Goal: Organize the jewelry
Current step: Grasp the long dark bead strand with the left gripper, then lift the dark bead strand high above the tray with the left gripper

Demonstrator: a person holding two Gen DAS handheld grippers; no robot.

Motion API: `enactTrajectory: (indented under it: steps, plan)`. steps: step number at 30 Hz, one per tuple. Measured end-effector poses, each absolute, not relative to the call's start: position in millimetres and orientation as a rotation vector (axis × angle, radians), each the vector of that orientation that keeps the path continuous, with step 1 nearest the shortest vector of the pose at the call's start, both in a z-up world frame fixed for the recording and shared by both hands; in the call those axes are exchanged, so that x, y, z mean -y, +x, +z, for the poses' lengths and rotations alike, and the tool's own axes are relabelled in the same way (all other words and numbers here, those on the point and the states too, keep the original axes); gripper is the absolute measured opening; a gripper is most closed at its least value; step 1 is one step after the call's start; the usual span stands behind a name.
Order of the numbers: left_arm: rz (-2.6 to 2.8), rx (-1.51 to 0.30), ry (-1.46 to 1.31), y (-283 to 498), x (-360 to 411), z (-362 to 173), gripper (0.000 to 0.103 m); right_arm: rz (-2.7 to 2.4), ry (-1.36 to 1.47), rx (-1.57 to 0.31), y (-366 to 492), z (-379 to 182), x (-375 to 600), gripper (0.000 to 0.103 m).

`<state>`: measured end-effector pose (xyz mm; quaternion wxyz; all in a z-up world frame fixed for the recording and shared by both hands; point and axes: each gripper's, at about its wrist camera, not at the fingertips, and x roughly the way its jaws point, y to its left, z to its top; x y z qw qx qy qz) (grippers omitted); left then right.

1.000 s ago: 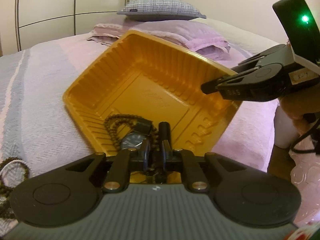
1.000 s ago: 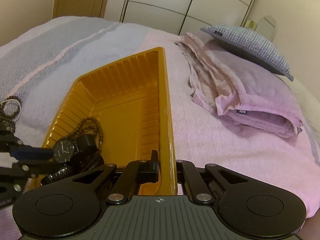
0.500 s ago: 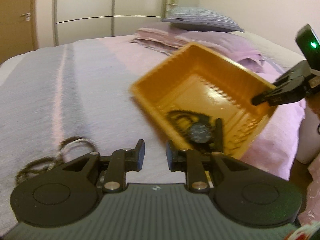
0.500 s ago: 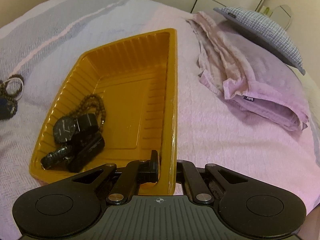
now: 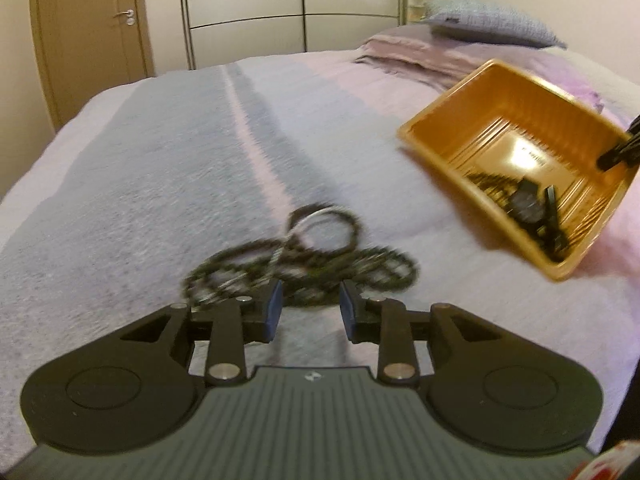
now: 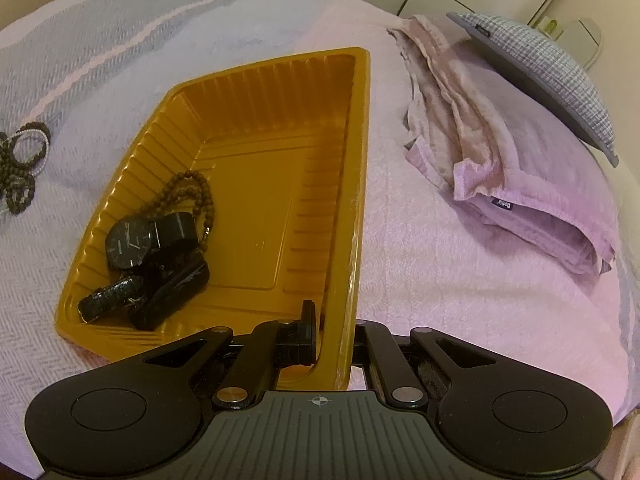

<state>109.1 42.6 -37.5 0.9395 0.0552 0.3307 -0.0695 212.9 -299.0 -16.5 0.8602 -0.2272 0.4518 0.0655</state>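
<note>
Here, one orange tray (image 6: 280,168) is lying on the bedspread (image 5: 140,184), containing one brown bead string (image 6: 196,192) and what appear to be two dark watches (image 6: 132,242), clustered at the corner left of the right gripper (image 6: 334,332). That gripper is clamping the tray's near rim, one finger inside the wall, one outside. A tangled pile of bead strands (image 5: 304,256), count unclear through blur, is lying just ahead of the left gripper (image 5: 310,314), whose jaws have just been opening; nothing is sitting between them. Folded pink bedding (image 6: 520,184) and one checked pillow (image 6: 540,60) are lying beyond, right of the tray. Both grippers are pointing downward toward the bed.
</note>
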Motion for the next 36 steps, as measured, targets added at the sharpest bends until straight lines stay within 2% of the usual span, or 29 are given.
enactTrajectory:
  steps: [19,24,29,36]
  plan:
    - [-0.295,-0.736,0.423,105.4,-60.9,-50.9,0.028,0.14,-0.505,-0.96,214.3,-18.4,296.0,0.004]
    - [-0.296,-0.73,0.38,111.1,-71.0,-43.7,0.028,0.139,-0.504,-0.959,214.2,-19.6,296.4,0.004]
    - [-0.334,-0.671,0.476,122.3,-50.7,-45.9,0.028,0.139,-0.501,-0.959,214.2,-19.8,297.0,0.004]
    - [-0.396,-0.613,0.754,135.3,-12.1,-65.1,0.026,0.139,-0.497,-0.958,214.1,-19.5,297.3,0.004]
